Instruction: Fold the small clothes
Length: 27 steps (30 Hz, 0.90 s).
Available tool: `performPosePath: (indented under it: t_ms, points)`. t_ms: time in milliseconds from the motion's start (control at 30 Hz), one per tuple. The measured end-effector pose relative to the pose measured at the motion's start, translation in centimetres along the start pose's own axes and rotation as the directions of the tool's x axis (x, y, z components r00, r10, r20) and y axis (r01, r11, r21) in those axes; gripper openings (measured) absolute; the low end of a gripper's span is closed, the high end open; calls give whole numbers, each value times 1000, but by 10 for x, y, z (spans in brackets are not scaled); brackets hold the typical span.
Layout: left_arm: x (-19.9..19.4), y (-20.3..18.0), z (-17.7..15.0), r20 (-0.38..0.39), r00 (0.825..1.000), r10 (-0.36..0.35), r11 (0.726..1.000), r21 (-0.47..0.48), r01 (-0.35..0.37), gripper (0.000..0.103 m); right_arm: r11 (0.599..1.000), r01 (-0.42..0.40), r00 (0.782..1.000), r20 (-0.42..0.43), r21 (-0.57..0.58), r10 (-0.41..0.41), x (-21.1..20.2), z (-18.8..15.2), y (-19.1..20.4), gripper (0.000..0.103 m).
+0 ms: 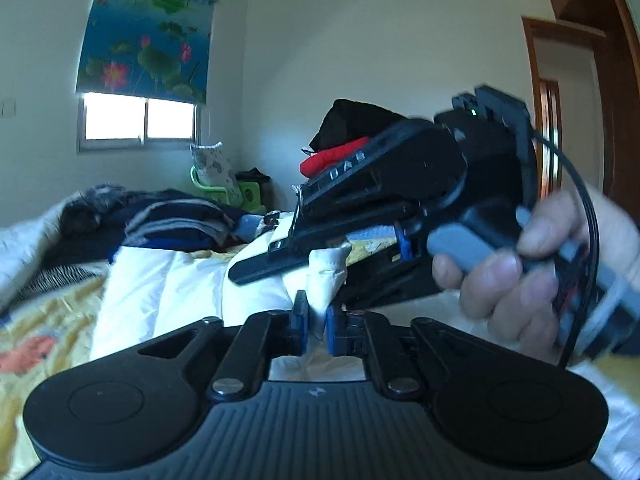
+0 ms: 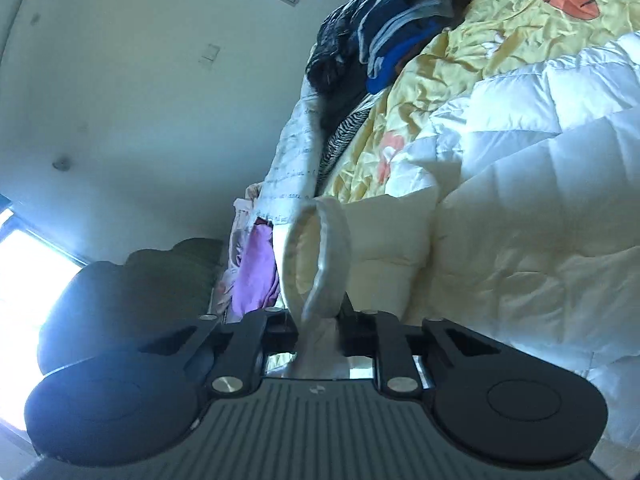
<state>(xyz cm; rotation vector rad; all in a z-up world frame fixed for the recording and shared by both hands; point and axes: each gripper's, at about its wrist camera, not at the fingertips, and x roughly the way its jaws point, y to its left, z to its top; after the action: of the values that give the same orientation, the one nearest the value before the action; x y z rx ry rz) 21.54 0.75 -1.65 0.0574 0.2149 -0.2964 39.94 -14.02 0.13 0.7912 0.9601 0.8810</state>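
A white puffy quilted jacket (image 1: pixel 160 284) lies on the yellow bedsheet (image 1: pixel 44 320). My left gripper (image 1: pixel 316 320) is shut on a bunched white part of the jacket (image 1: pixel 326 276). The right gripper's black body (image 1: pixel 392 184), held in a hand (image 1: pixel 516 276), hangs close in front of it. In the right wrist view my right gripper (image 2: pixel 318 328) is shut on the jacket's ribbed sleeve cuff (image 2: pixel 324 256), which loops open above the jaws. The jacket's body (image 2: pixel 520 208) fills the right of that view.
A pile of dark and striped clothes (image 1: pixel 172 220) lies at the far side of the bed; it also shows in the right wrist view (image 2: pixel 384 28). A black and red bundle (image 1: pixel 344 140) sits behind. A purple garment (image 2: pixel 256 276) hangs off the bed edge. Dark cushion (image 2: pixel 132 300) lower left.
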Motion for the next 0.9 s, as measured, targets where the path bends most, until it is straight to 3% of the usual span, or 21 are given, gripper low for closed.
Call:
performPosePath:
  t_ms: [33, 67, 100, 133, 167, 233, 300, 367, 467, 633, 700, 867, 900]
  points:
    - [-4, -4, -4, 9, 1000, 9, 1000, 27, -9, 26, 1000, -12, 1000, 10, 4, 12, -3, -3, -2, 19]
    - [-10, -10, -10, 23, 1000, 10, 998, 58, -12, 51, 1000, -19, 1000, 21, -1, 19, -8, -5, -4, 19]
    - [-15, -15, -16, 37, 999, 8, 996, 89, -12, 86, 999, -30, 999, 33, -11, 30, -12, -5, -2, 19]
    - [-21, -20, -23, 59, 998, 5, 993, 120, -12, 98, 998, -56, 997, 47, -14, 56, -18, -5, 0, 19]
    - [-27, -26, -31, 84, 996, -5, 988, 156, -8, 102, 996, -86, 994, 64, -13, 87, -22, -3, 2, 18]
    - [-25, -36, -41, 53, 997, -49, 971, 236, 35, 102, 988, -151, 983, 103, -11, 151, -32, 6, 12, 18]
    - [-10, -37, -42, -1, 999, -39, 967, 253, 38, 102, 978, -209, 968, 136, -22, 210, -42, 16, 23, 18]
    - [14, -26, -36, -63, 998, 0, 983, 185, 12, 101, 966, -254, 952, 163, -49, 258, -55, 23, 35, 18]
    - [54, 12, -24, -185, 983, 13, 1000, -23, -18, 100, 956, -284, 934, 203, -79, 294, -83, 31, 46, 19]
    - [88, 65, -22, -272, 958, 89, 969, -198, -146, 87, 971, -232, 926, 290, -67, 241, -133, 37, 21, 18]
    - [91, 78, -25, -283, 952, 114, 960, -216, -179, 79, 976, -217, 918, 334, -29, 214, -156, 33, -3, 18]
    - [100, 101, -31, -321, 936, 146, 940, -251, -233, 79, 981, -155, 912, 399, 117, 97, -195, 12, -85, 18]
    - [102, 103, -32, -327, 932, 157, 937, -250, -245, 68, 978, -136, 913, 404, 160, 61, -199, 6, -104, 18]
